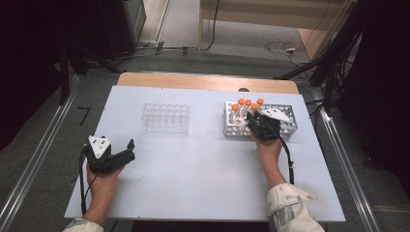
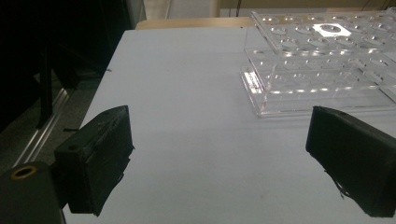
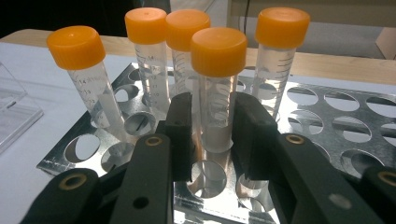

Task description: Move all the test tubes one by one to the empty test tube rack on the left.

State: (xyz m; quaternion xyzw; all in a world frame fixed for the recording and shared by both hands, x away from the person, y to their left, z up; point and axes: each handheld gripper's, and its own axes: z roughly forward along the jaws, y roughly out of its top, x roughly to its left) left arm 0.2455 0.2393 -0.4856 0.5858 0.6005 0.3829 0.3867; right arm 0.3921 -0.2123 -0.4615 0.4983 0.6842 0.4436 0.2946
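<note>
Two tongs, right tongs [image 3: 212, 140] clamping tube [image 3: 215, 98] (left tongs [image 2: 224, 163] wide)

Broad bare desk [image 1: 208, 169] is left between the two hands, and passage there is unhindered. At eleven o'clock from the desk's middle, the way is blocked by a clear plastic rack [image 1: 166, 118]. At two o'clock, the metal rack [image 1: 285, 126] is crowded at its left end by five orange-capped tubes [image 3: 218, 93], packed close with little room between them. Open holes are offered farther right
</note>
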